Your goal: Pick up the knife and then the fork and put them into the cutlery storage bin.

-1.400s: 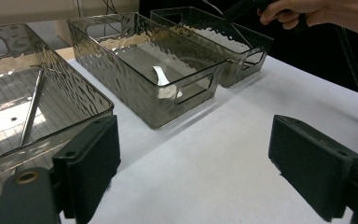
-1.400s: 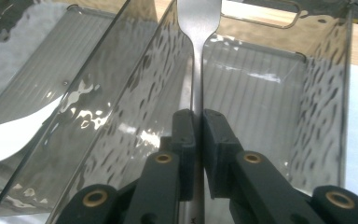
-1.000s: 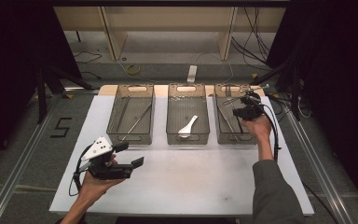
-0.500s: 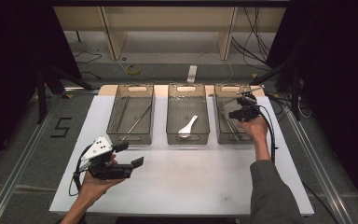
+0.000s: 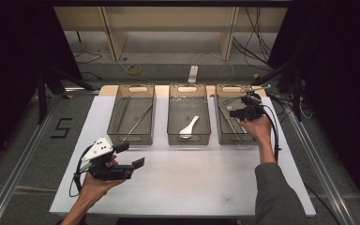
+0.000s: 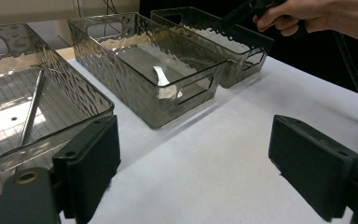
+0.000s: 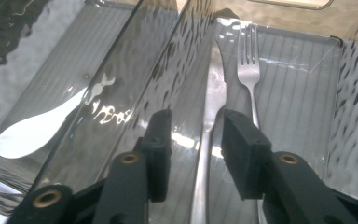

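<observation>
At a white table, a person works over three smoky clear plastic bins set side by side along the far edge. The right gripper hangs above the right-hand bin, its two black jaws standing a little apart — they have just been opening — with the handle of a silver table knife showing in the gap between them. The pads press on nothing; the knife lies flat on the ribbed bin floor, just beside a silver fork whose tines point toward the far wall. In the high view the same right gripper sits over the bin in the person's right hand.

The left gripper, held low near the front left of the table in the left hand, has its jaws spread wide with nothing between them; seen along them, only bare tabletop lies between the pads.

The middle bin holds a white plastic spoon — the left-hand bin a long thin metal rod lying on a slant.
</observation>
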Action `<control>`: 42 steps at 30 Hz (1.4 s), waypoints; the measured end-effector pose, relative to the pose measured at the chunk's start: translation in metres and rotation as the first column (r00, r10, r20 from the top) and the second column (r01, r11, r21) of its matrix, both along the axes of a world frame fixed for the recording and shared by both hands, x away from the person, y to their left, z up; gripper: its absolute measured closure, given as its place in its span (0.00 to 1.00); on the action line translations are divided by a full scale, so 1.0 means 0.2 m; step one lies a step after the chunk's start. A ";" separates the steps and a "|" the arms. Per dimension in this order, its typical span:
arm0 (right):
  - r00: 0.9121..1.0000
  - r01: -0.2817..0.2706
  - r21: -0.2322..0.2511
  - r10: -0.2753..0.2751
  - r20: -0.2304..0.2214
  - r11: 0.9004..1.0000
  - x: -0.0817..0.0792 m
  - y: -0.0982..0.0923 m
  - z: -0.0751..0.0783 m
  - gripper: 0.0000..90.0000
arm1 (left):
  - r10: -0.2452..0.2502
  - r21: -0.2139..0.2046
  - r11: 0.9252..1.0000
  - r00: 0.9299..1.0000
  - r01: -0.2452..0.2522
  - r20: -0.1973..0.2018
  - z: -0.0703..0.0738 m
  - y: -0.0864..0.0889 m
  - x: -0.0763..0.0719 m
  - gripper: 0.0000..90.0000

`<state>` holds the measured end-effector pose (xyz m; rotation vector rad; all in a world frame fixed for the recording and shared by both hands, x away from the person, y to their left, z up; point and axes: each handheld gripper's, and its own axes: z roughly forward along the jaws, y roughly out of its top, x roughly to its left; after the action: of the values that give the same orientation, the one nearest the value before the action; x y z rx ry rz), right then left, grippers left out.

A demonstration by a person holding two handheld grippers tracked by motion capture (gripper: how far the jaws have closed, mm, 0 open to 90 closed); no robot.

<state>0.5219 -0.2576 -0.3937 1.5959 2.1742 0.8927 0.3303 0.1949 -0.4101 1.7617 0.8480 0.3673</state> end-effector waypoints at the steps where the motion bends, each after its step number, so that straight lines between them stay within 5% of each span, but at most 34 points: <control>1: 1.000 -0.001 0.003 0.001 0.002 1.000 0.00 0.00 0.00 0.68 | 0.000 0.000 1.000 1.000 0.000 0.000 0.00 0.00 0.00 0.18; 24: 0.999 -0.027 0.065 0.024 0.042 0.998 -0.08 0.01 0.04 0.40 | 0.000 -0.001 1.000 1.000 0.000 -0.003 0.00 0.00 0.00 0.18; 42: 0.988 -0.096 0.138 0.077 0.137 0.986 -0.24 0.07 0.06 0.28 | -0.002 -0.006 1.000 1.000 0.002 -0.008 0.00 0.00 0.00 0.17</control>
<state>0.4741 -0.2433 -0.3823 1.4684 2.1438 1.1716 0.3311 0.1947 -0.4108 1.7595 0.8524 0.3569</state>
